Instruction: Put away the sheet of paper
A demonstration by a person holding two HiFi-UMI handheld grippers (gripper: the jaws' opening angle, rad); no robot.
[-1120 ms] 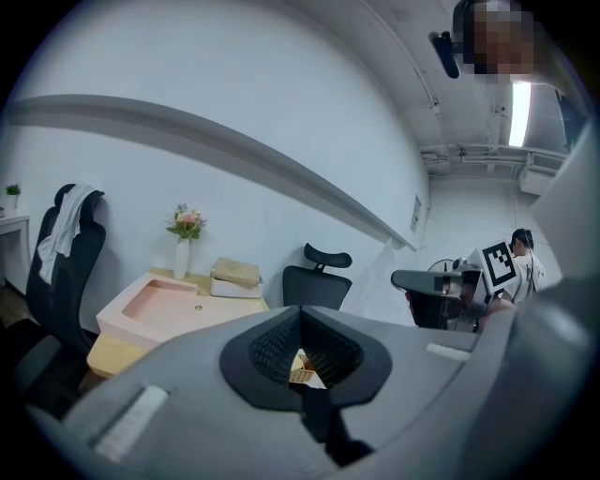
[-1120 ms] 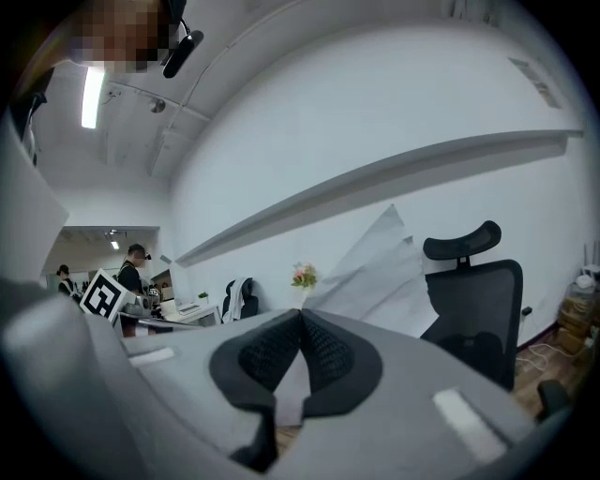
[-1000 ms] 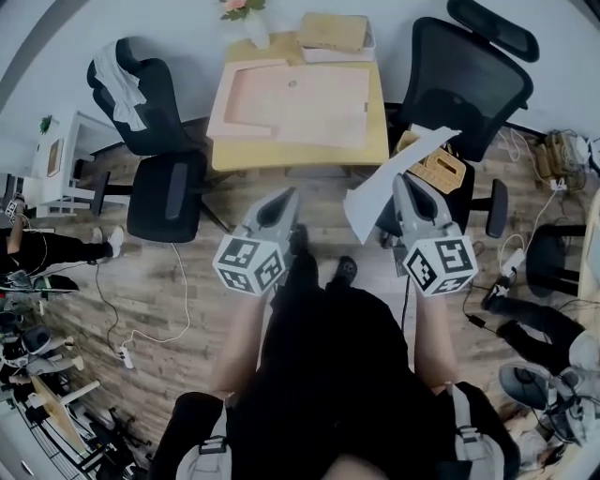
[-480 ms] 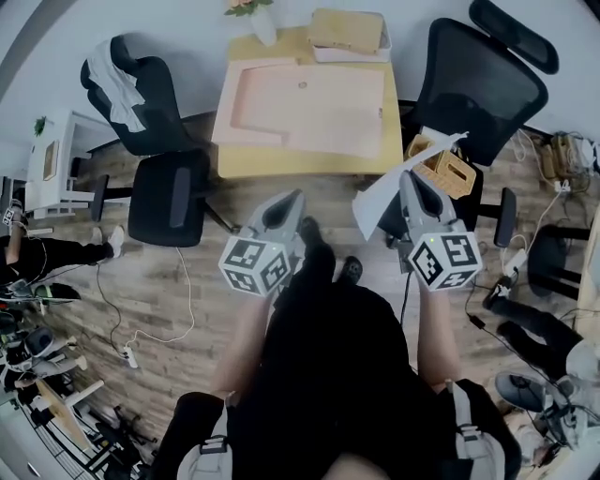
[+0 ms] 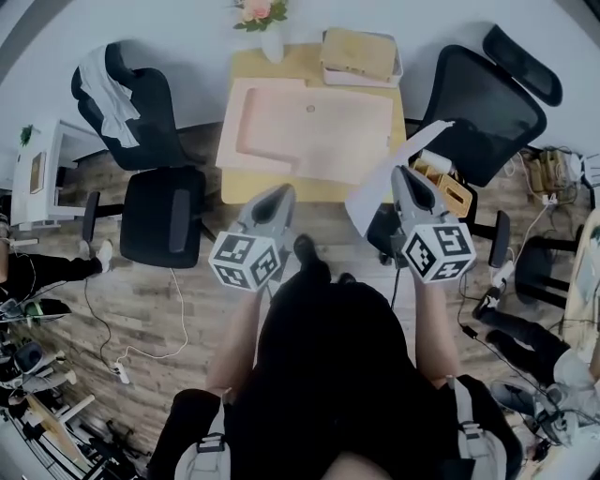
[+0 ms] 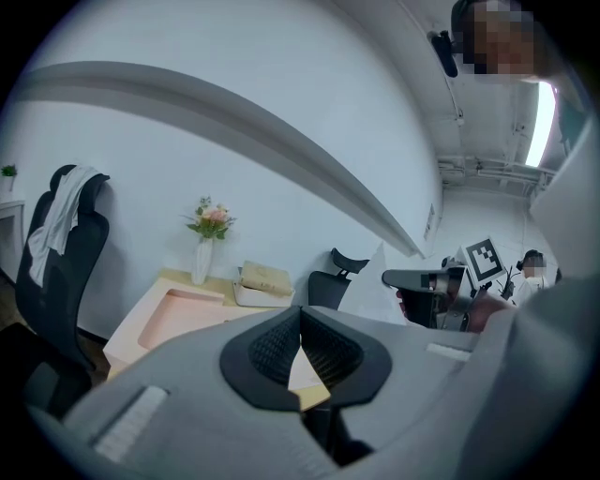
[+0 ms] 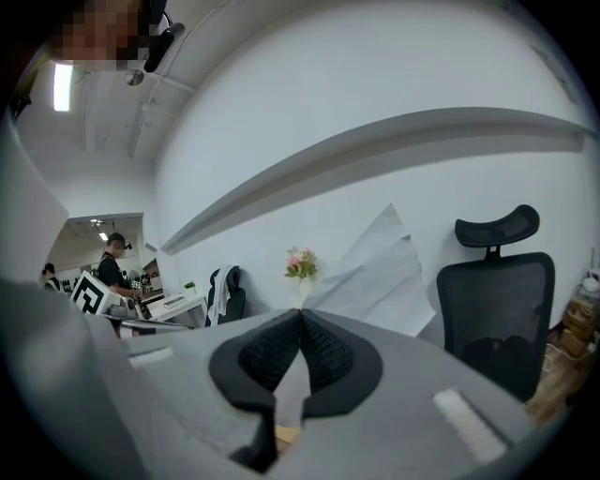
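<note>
My right gripper (image 5: 403,172) is shut on a white sheet of paper (image 5: 372,191), pinching its lower part. The sheet slants up and to the right, over the table's near right corner. In the right gripper view the paper (image 7: 380,272) rises from the closed jaws of the right gripper (image 7: 300,319). My left gripper (image 5: 279,190) hovers at the table's near edge, shut with nothing in it. Its pads meet in the left gripper view (image 6: 300,319), where the paper (image 6: 373,286) shows off to the right.
A yellow table (image 5: 319,190) carries a shallow pink tray (image 5: 309,131), a box (image 5: 361,53) and a vase of flowers (image 5: 265,23). Black office chairs stand to the left (image 5: 155,197) and right (image 5: 483,98). Boxes (image 5: 445,183) and cables lie on the wood floor.
Both grippers and the held paper have come closer to the table; the left gripper's tip now reaches its near edge. Both jaws stayed shut.
</note>
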